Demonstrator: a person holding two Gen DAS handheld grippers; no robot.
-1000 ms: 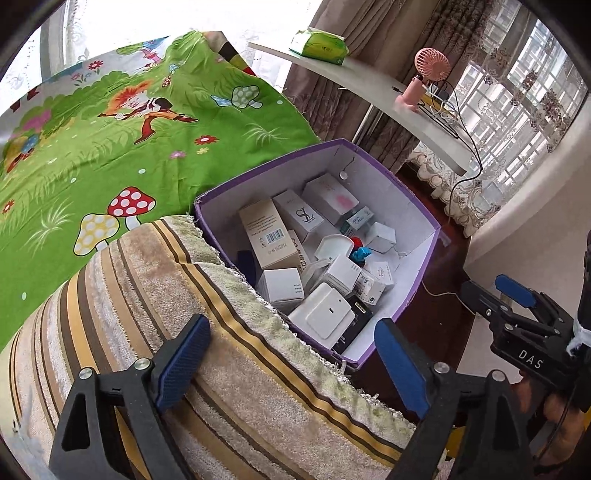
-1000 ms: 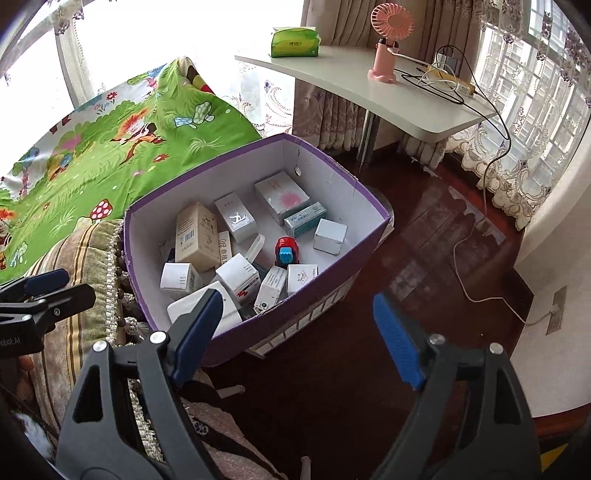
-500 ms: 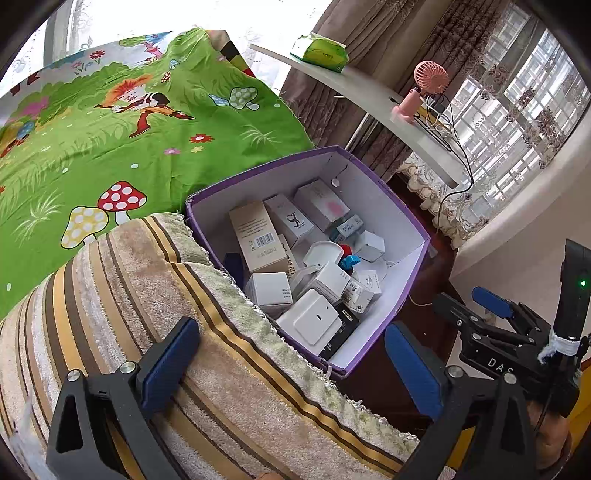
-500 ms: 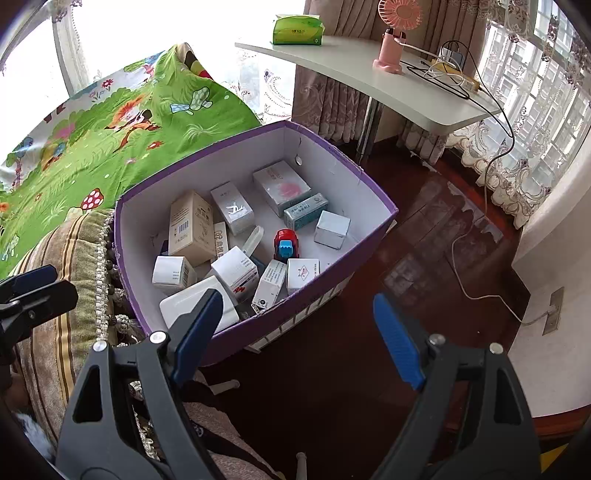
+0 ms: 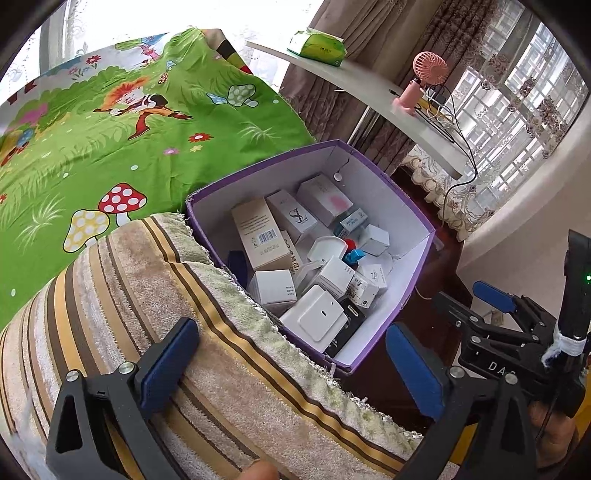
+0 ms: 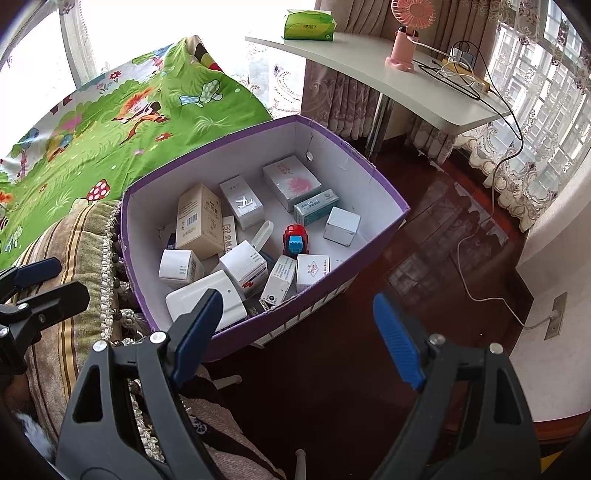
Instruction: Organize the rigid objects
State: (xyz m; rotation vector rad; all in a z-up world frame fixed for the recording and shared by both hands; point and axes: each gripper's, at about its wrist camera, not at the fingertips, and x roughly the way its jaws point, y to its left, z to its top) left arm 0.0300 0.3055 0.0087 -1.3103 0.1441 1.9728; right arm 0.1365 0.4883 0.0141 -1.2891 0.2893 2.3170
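Observation:
A purple cardboard box (image 5: 410,210) (image 6: 384,192) with white inner walls stands beside the bed. It holds several small cartons, a tan barcode carton (image 5: 260,238) (image 6: 197,221), a flat white device (image 5: 316,317) (image 6: 207,299) and a red and blue toy car (image 6: 294,240) (image 5: 352,253). My left gripper (image 5: 291,363) is open above a striped towel, short of the box, nothing between its blue pads. My right gripper (image 6: 295,332) is open over the box's near rim and the floor, holding nothing.
A striped towel (image 5: 155,288) lies on the bed over a green cartoon sheet (image 5: 96,147). A white desk (image 6: 369,62) carries a pink fan (image 6: 406,37), a green tissue pack (image 6: 309,24) and cables. Dark wooden floor (image 6: 424,258) with a white cord lies to the right.
The left gripper's pads have spread wider apart. Both views have shifted only slightly; the box and its contents have not moved.

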